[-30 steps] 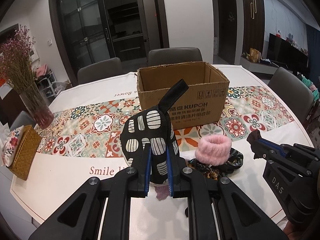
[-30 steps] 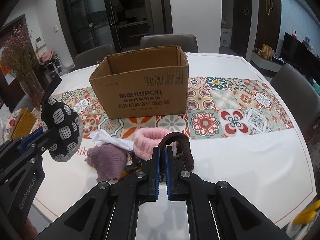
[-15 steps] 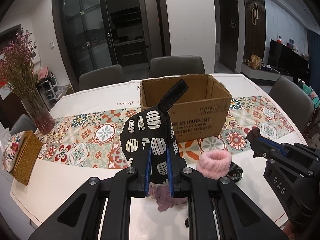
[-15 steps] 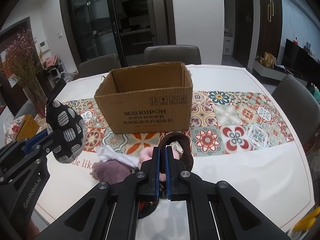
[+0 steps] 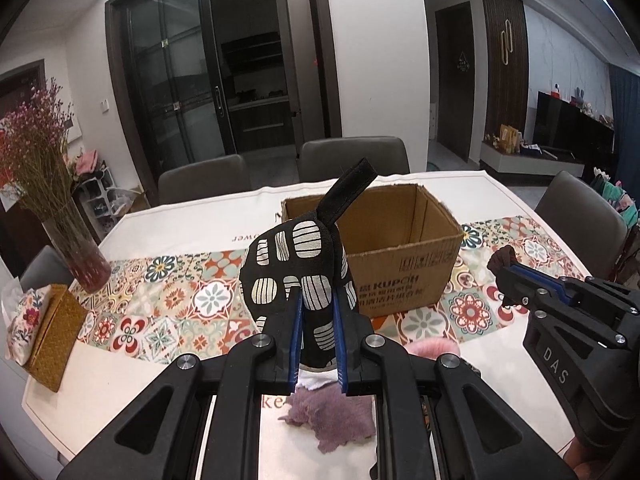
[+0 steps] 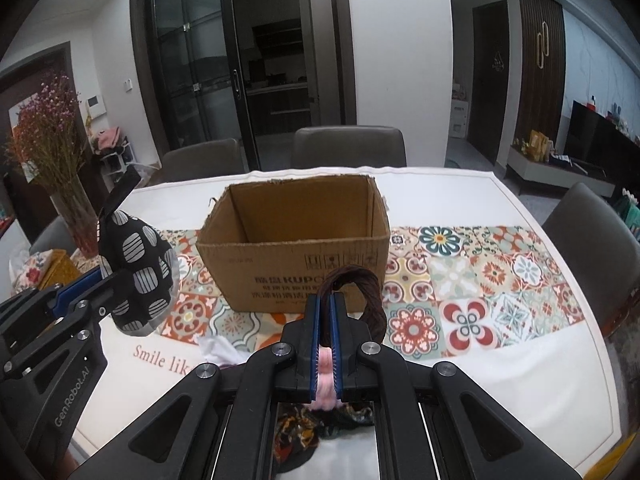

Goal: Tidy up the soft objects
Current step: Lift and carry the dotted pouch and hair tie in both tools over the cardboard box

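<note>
Mitt (image 5: 298, 280) pinched in the left fingers (image 5: 316, 312), brown scrunchie (image 6: 356, 300) clamped in the right (image 6: 325, 312), both held up off the counter (image 6: 480, 380), probably headed for the box (image 6: 296, 248).

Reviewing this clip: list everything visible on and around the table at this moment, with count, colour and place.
cardboard box: 1, brown, open, mid-table on the runner
oven mitt: 1, black with white patches, lifted in the left gripper
braided band: 1, dark brown, lifted in the right gripper
fluffy band: 1, pink, on the table
purple cloth: 1, near table edge
white cloth: 1, beside the purple one
patterned scrunchie: 1, dark multicolour, near edge
vase of dried flowers: 1, pink-red, table's left
woven box: 1, tan, left edge
chairs: several, grey, around the table
left gripper: black, blue pads
right gripper: same
</note>
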A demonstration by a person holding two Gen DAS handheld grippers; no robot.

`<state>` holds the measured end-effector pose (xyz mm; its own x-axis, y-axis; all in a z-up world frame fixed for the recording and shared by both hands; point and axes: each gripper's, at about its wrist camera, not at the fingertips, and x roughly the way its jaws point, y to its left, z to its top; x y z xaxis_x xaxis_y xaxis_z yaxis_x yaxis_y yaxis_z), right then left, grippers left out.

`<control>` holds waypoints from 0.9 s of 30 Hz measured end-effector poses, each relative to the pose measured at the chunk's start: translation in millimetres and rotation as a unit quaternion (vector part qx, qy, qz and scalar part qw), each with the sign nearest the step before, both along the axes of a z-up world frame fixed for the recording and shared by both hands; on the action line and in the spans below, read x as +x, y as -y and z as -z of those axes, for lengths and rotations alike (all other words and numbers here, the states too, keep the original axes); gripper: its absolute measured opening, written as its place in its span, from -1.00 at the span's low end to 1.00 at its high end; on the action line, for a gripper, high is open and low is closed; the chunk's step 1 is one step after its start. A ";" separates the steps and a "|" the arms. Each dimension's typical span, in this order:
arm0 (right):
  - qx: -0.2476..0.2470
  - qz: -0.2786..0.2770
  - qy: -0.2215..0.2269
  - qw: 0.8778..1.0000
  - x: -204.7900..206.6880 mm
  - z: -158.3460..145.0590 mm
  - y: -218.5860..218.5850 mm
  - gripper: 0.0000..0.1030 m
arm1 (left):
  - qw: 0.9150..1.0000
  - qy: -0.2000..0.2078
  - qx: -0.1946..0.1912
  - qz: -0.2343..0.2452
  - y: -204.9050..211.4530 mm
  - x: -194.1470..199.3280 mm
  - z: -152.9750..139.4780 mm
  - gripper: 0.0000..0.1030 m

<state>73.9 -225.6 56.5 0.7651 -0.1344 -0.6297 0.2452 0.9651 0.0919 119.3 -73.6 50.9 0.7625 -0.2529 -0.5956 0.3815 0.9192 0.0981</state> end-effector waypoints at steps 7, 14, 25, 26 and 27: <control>-0.004 0.000 0.011 1.000 12.0 -9.2 4.2 -0.88 | 1.000 0.013 -0.006 0.003 5.2 9.5 -11.6 -0.70; -0.009 0.000 0.028 1.000 27.2 -22.5 9.1 -0.88 | 1.000 0.022 -0.012 0.012 9.1 27.8 -23.6 -0.70; -0.015 0.002 0.031 0.999 54.1 -25.0 20.4 -0.88 | 0.999 0.027 -0.010 0.016 21.8 53.8 -31.5 -0.70; -0.016 0.002 0.031 0.999 57.5 -24.4 21.7 -0.88 | 0.999 0.027 -0.009 0.016 22.6 57.0 -31.8 -0.70; -0.017 0.002 0.030 0.999 59.6 -24.8 21.7 -0.88 | 0.999 0.028 -0.008 0.016 23.1 58.9 -31.9 -0.70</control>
